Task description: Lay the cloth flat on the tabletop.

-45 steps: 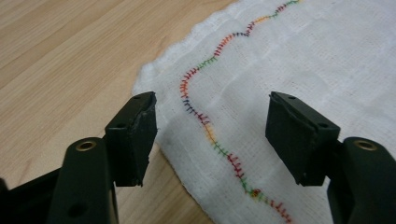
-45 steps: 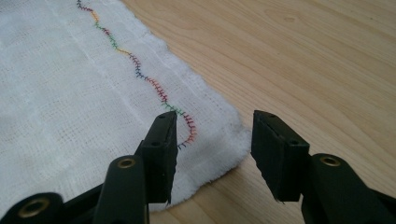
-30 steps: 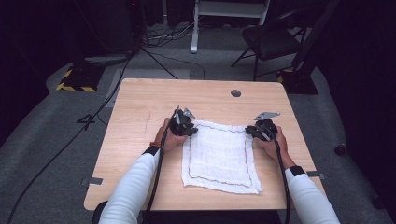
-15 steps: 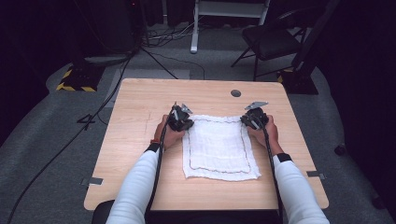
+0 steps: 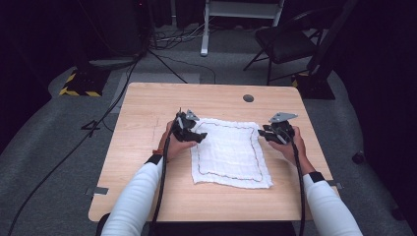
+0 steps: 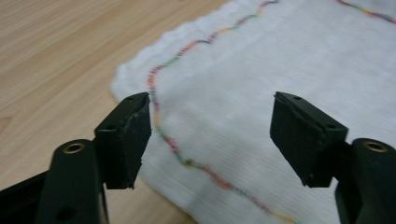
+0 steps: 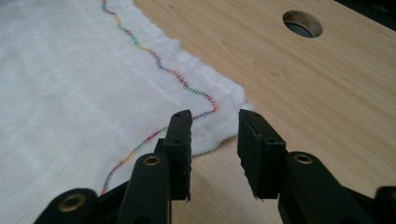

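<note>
Dark floor and trailing cables surround a light wooden table [image 5: 147, 128], and on it a white cloth [image 5: 230, 152] lies spread flat, slightly right of the middle.

Seen in the left gripper view, the left gripper [image 6: 211, 135] has its jaws spread wide with nothing between them; they hang over the cloth's far left corner, one jaw above the stitched border, the other above plain white weave. Whether the pads touch the fabric cannot be told from this angle. A wavy line of multicoloured stitching [image 6: 182, 156] runs just inside the cloth's rounded corner, and bare wood lies beyond it.

The right gripper [image 7: 214, 154] has its jaws parted by a narrower gap, also empty. They sit at the cloth's far right corner, one jaw over the hem, the other over bare wood just beside the edge. The same coloured stitching [image 7: 159, 65] follows the hem there. Farther off on the wood is a round cable hole [image 7: 302, 23], well apart from the cloth.

From the high view, the two grippers flank the cloth's far edge, the left gripper [image 5: 189, 129] at one corner and the right gripper [image 5: 273, 133] at the other, each held by a hand in a white sleeve [image 5: 135, 196]. The cloth's near edge lies close to the table's front edge, a little askew. Open wood lies on the left side and along the far edge. A black chair [image 5: 285, 44] stands on the floor behind the table.
</note>
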Demonstrator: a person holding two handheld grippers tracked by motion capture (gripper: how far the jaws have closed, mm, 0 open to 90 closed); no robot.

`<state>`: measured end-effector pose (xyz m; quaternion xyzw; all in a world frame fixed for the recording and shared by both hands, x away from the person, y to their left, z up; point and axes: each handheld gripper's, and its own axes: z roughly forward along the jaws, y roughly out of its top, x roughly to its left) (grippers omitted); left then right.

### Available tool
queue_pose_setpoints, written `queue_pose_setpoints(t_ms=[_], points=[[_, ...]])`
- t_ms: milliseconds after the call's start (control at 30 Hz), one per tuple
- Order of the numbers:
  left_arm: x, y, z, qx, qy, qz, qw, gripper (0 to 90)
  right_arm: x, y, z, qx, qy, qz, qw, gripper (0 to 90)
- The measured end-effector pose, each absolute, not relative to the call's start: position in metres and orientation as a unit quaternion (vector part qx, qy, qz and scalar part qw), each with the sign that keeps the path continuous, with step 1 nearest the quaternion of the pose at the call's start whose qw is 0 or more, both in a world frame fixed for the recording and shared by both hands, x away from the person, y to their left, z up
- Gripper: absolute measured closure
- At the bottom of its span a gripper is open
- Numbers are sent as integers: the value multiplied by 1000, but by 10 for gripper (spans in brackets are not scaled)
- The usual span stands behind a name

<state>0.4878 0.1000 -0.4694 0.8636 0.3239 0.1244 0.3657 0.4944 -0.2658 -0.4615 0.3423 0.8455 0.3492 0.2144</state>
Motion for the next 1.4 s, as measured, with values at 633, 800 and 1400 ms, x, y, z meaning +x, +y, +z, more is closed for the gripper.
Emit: queue_pose_setpoints(t_ms=[633, 800, 1400], points=[[382, 108, -489, 910, 246, 86, 323, 215, 400, -282, -473, 276, 877, 367, 143, 544], [376, 116, -490, 908, 269, 98, 305, 212, 386, -282, -483, 268, 888, 345, 142, 541], [366, 137, -494, 900, 282, 83, 323, 213, 370, -294, -490, 276, 890, 337, 133, 530]])
